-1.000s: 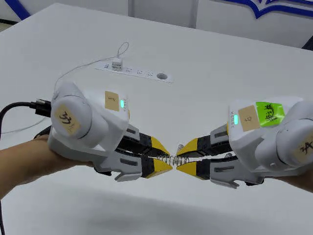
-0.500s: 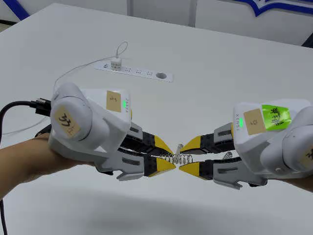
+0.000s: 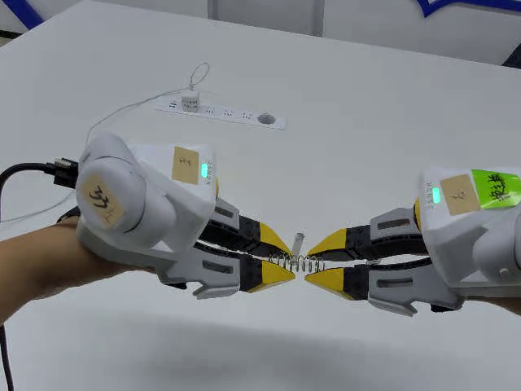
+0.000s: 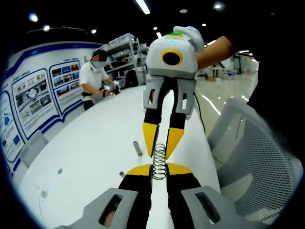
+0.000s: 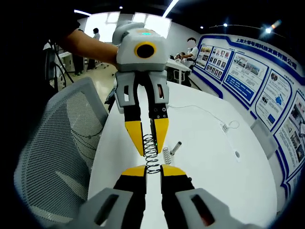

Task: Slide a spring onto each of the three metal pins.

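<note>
In the head view, a white power strip (image 3: 228, 116) lies on the white tabletop (image 3: 366, 122) at 11 o'clock. A short upright metal pin (image 3: 298, 241) stands just behind the coiled steel spring (image 3: 297, 262). The spring hangs level at centre, with the left gripper (image 3: 281, 262) clamped on one end and the right gripper (image 3: 316, 262) on the other. In the left gripper view, a grey mesh chair (image 4: 257, 157) sits at 3 o'clock. In the right gripper view, a second loose spring (image 5: 166, 155) lies at 3 o'clock of the held one, just beside the pin.

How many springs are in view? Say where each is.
2. One spring is gripped between the left hand-held gripper and the right hand-held gripper; a second spring lies on the table by a pin. Others may be hidden.
</note>
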